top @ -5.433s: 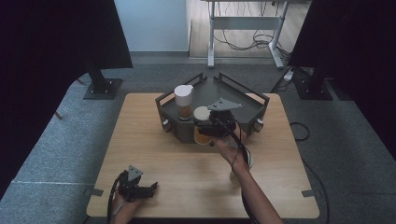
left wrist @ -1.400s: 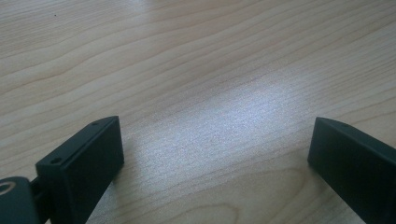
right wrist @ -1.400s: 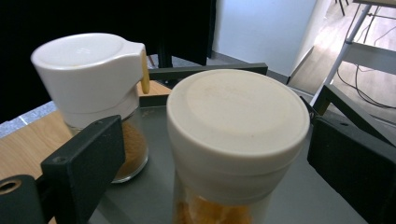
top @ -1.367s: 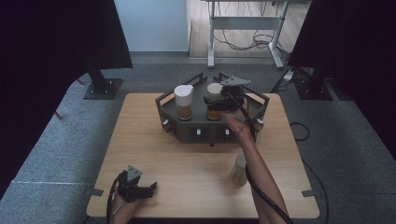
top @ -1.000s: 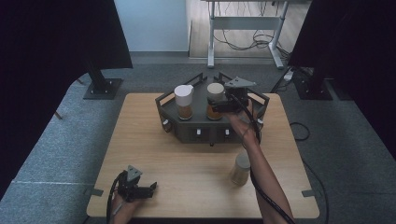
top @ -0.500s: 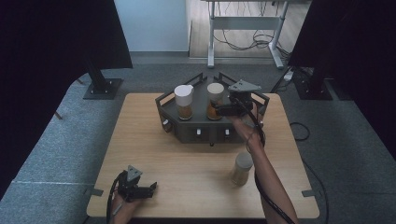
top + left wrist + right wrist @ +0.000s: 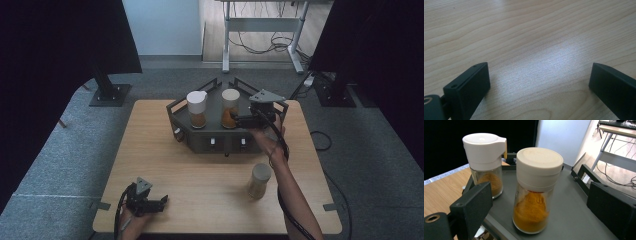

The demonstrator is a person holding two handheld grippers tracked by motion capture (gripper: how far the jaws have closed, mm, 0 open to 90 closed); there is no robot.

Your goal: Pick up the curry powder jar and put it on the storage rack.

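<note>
On the grey tray (image 7: 180, 109) at the far edge of the table (image 7: 150, 150), two glass jars of orange powder are stood side by side. The jar with the flat round lid (image 7: 230, 108) is seen upright near the middle of the tray. In the right gripper view this jar (image 7: 536, 190) is seen between the two black jaws but not touched by them. Wide gaps are left on both sides of it. The right gripper (image 7: 240, 119) is held just beside the jar, and its jaws are spread wide with nothing gripped. The grey plate on top of this gripper is seen over the right part of the tray.

The jar with the spout lid (image 7: 197, 109) is stood to the left of the first jar, close to it but apart. In the right gripper view it (image 7: 486, 162) is seen behind the left jaw.

A third jar with pale powder (image 7: 260, 181) is stood upright on the bare wood near the right front corner of the table, just beside the person's forearm.

Near the left front corner of the table, the left gripper (image 7: 161, 202) is rested low over the wood. In the left gripper view its jaws are seen spread far apart, and nothing is held between them, with bare wood (image 7: 529, 50) seen there.
</note>
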